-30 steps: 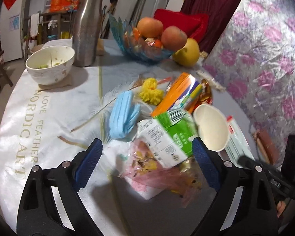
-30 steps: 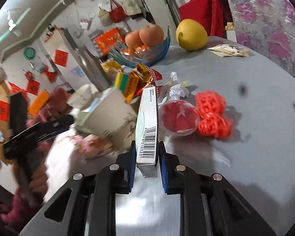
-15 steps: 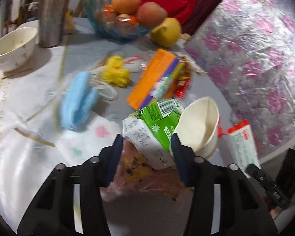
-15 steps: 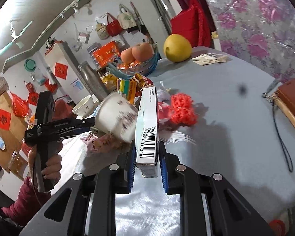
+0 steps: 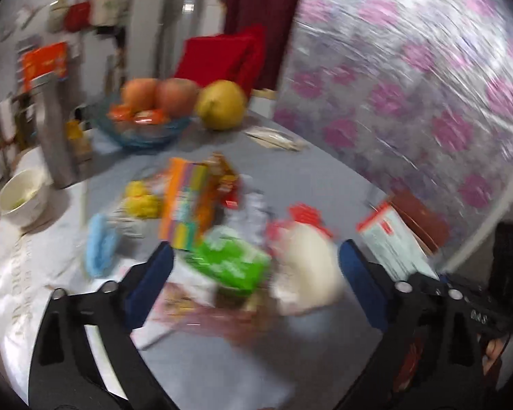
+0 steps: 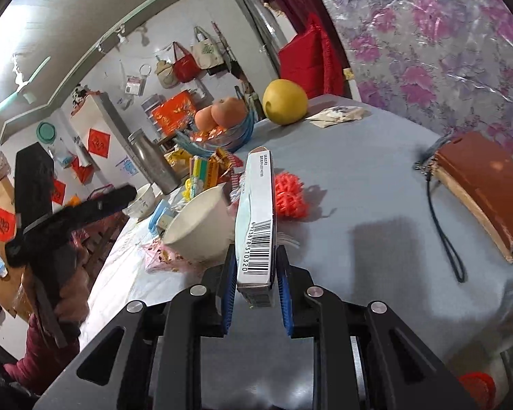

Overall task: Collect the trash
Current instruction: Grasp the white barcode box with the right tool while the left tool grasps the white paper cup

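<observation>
Trash pile (image 5: 236, 263) is lying released between the left gripper (image 5: 254, 273) jaws, now reopening wide (blurred); right gripper (image 6: 254, 283) is still clamping a carton (image 6: 256, 218) above the table (image 6: 376, 205).

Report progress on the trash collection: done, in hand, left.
Done: nothing visibly binned yet. In hand: the right gripper is shut on a flat barcoded box. The left gripper is open over the pile. Left: the green carton, paper cup, pink wrapper, orange box and red mesh.
</observation>
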Tool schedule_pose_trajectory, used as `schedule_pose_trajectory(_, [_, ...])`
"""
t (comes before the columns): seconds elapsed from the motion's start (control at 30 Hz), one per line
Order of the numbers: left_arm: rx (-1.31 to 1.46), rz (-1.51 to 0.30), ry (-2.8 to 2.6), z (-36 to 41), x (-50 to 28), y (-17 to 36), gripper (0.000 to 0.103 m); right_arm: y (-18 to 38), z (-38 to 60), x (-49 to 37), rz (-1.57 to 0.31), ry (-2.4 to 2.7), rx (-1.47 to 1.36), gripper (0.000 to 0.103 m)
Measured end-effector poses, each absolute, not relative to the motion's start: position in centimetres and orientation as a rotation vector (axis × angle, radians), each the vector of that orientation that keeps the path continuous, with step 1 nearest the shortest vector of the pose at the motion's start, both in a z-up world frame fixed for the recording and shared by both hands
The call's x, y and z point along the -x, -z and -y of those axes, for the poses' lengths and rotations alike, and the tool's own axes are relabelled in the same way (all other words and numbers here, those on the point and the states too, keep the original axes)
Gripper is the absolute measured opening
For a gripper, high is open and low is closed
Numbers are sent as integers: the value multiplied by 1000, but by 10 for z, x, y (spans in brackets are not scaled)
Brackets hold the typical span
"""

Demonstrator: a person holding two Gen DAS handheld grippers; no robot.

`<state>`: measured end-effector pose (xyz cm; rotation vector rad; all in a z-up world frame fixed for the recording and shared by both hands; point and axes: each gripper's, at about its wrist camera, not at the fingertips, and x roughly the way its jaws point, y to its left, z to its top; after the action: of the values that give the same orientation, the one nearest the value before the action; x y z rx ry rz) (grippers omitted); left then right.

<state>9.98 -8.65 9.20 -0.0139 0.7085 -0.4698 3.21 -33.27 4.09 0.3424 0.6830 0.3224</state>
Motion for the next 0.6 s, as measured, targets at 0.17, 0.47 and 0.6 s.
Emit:
schedule_pose_trajectory(0.17, [-218,-741,416,158,-108,-53,96,-43,352,-21,-665,-284,-368,22])
schedule_pose_trajectory(0.47, [-38,-859,514,159,-141,-26,40,-49,387,6,-615,-231,-398,22])
schedule_pose_trajectory(0.6, [-20,-801,584,171,-116,-51,40,-54,408,21,-601,-191,-410,22])
